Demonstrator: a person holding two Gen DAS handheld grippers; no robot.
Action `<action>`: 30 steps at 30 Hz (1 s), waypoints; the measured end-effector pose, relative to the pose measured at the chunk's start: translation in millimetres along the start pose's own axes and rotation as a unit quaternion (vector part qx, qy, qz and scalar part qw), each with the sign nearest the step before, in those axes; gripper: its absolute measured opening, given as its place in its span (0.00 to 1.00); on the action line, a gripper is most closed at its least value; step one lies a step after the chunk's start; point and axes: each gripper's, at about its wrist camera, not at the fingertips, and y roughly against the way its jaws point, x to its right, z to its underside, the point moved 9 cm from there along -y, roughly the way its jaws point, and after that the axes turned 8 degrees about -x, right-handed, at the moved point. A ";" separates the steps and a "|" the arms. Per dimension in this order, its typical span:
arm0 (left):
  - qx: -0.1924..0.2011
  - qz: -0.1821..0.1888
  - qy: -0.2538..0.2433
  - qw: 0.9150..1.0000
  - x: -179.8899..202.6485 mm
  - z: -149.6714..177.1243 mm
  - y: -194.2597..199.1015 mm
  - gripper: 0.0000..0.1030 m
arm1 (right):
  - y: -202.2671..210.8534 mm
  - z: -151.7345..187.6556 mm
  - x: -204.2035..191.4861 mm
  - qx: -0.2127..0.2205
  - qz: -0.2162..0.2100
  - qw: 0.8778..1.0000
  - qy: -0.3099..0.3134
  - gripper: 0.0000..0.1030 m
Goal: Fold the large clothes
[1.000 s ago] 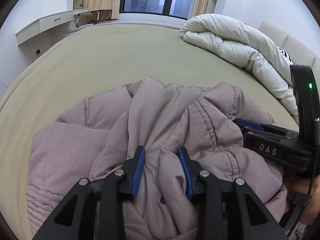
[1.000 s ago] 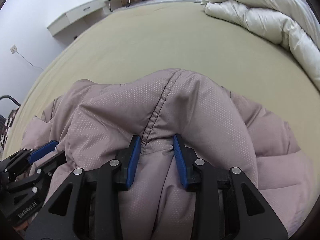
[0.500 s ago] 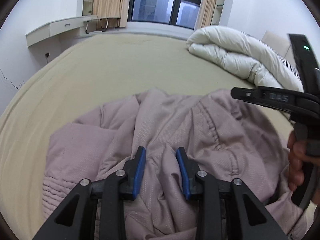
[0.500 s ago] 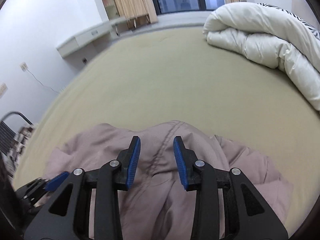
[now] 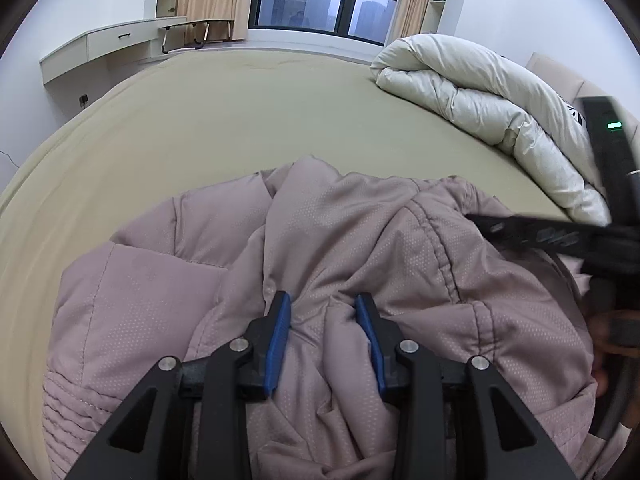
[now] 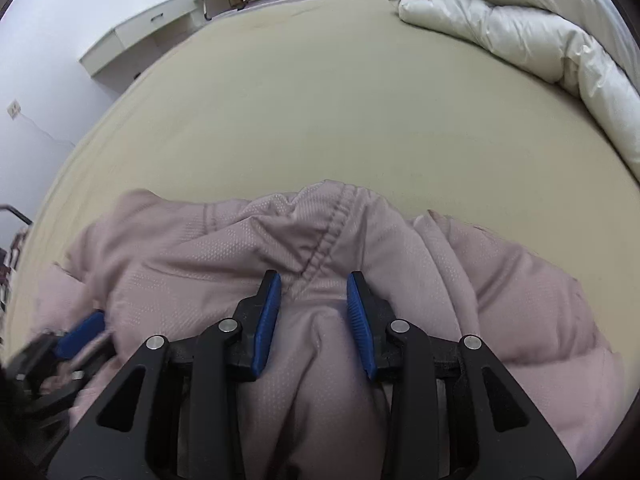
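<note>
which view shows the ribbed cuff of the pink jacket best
The left wrist view: the ribbed cuff of the pink jacket lies unblocked at lower left, its ridges sharp. The right wrist view shows only quilted panels and a seam of it, with a blurred left edge.

Left tool [image 5: 324, 312] pinches (bunched) jacket [image 5: 360, 232].

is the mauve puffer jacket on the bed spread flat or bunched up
Bunched up: the mauve quilted puffer jacket lies heaped in thick creases on the olive bed sheet, a fold pinched in each hand-held gripper.
</note>
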 end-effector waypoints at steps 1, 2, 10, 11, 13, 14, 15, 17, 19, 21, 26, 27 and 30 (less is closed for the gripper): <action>0.002 0.006 0.003 1.000 -0.1 -0.4 5.3 0.37 | 16.0 1.7 0.0 0.022 -0.009 1.000 -0.008 0.33; 0.005 0.011 0.008 1.000 -0.4 -0.1 11.6 0.37 | 45.2 4.8 -6.0 0.057 -0.028 0.998 -0.008 0.33; 0.033 0.023 0.038 0.998 -4.4 21.9 68.7 0.37 | 42.2 108.8 -50.6 -0.006 -0.006 0.997 0.080 0.36; 0.030 0.020 0.033 0.999 -4.0 25.2 75.6 0.37 | 28.8 115.3 -51.9 -0.001 0.001 0.995 0.100 0.37; 0.036 0.015 0.017 0.999 -5.7 36.9 101.9 0.38 | 35.3 114.1 -56.9 0.017 0.011 0.993 0.116 0.37; 0.043 0.012 0.008 0.999 -8.8 44.2 118.7 0.44 | 45.8 110.6 -57.1 0.010 0.013 0.996 0.093 0.37; 0.051 0.008 0.005 0.999 -14.3 52.9 133.9 0.53 | 61.2 106.8 -56.1 0.021 0.009 0.997 0.072 0.37; 0.056 0.000 0.000 0.998 -24.9 75.9 161.7 0.58 | 112.1 100.5 -58.0 0.088 -0.006 0.995 0.056 0.38; 0.050 0.000 -0.004 0.999 -35.7 109.0 189.5 0.58 | 164.9 108.1 -62.4 0.143 -0.034 0.988 0.055 0.54; 0.037 0.005 0.007 0.999 -49.6 147.5 213.6 0.66 | 219.7 133.8 -68.0 0.192 -0.067 0.977 0.057 0.80; -0.013 0.003 0.041 0.999 -92.3 255.0 260.3 0.71 | 291.2 233.7 -49.9 0.196 -0.104 0.973 0.056 0.86; -0.026 0.002 0.051 0.998 -101.3 277.2 269.3 0.72 | 295.4 258.5 -42.1 0.178 -0.101 0.978 0.046 0.86; -0.050 -0.008 0.070 0.996 -122.5 324.0 290.8 0.72 | 300.8 339.8 -3.1 0.120 -0.081 0.989 0.002 0.86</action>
